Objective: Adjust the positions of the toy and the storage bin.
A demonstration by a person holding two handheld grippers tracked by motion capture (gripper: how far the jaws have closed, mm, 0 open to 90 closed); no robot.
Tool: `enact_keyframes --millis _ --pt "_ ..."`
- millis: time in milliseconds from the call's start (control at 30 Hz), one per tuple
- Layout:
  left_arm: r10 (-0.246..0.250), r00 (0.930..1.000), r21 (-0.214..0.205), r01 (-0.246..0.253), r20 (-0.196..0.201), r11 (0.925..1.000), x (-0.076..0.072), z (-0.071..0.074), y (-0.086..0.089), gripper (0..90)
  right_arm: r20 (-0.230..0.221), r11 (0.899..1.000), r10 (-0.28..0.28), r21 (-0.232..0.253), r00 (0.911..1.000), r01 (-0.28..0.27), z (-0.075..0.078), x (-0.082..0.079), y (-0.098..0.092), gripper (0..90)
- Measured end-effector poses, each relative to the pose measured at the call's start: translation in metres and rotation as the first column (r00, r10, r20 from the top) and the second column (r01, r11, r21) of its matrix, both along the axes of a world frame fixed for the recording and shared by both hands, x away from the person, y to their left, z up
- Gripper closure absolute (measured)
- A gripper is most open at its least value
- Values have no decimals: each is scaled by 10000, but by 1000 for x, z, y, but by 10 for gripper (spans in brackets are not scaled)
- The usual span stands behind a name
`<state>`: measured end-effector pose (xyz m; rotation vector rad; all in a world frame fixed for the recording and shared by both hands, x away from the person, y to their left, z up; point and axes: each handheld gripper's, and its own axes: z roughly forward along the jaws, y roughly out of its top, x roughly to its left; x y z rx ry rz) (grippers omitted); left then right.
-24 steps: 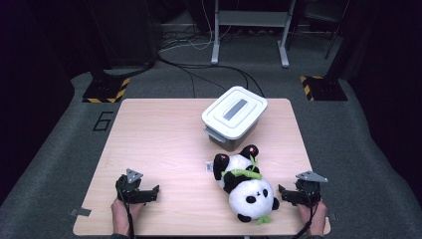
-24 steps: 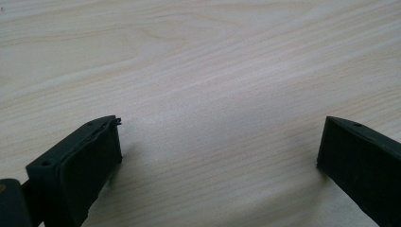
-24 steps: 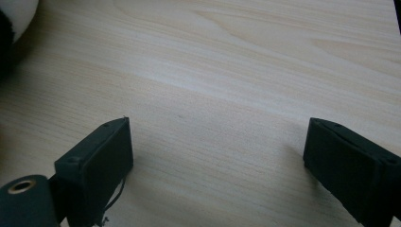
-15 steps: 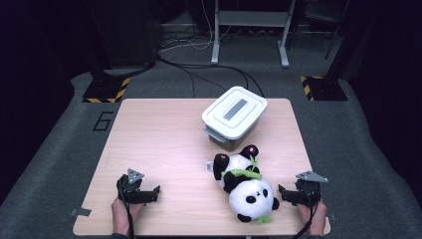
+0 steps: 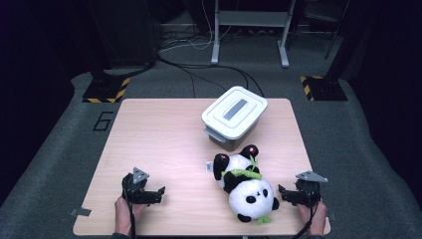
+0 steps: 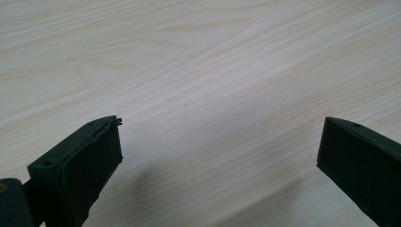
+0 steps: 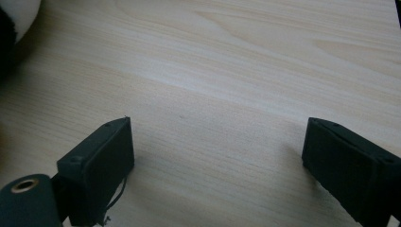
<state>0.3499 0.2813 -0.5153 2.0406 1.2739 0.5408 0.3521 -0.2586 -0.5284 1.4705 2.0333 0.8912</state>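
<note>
The high view looks forward and down from above the person's side, taking in the whole table point(image 5: 164, 129), the floor around it and stands at the top of the frame. The left gripper view sits very close to the tabletop point(image 6: 198, 71), facing along its own jaws, which rise at the lower left and lower right. The right gripper view is just as close over the wood point(image 7: 236, 71), with a panda point(image 7: 14, 19) edge in its upper left corner. All three share the tabletop; the high view shows the panda point(image 5: 246, 186) at lower right of centre.
</note>
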Motion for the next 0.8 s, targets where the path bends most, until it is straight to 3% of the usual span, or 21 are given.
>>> enact_keyframes --millis 367,800 --pt "-881 9961 -419 876 -83 9953 4 18 -17 0 2 10000 51 31 10000 -51 0 0 0 96" --pt "-1872 9823 -825 1864 -20 9790 7 41 -41 0 13 10000 66 55 10000 -66 0 0 0 99"
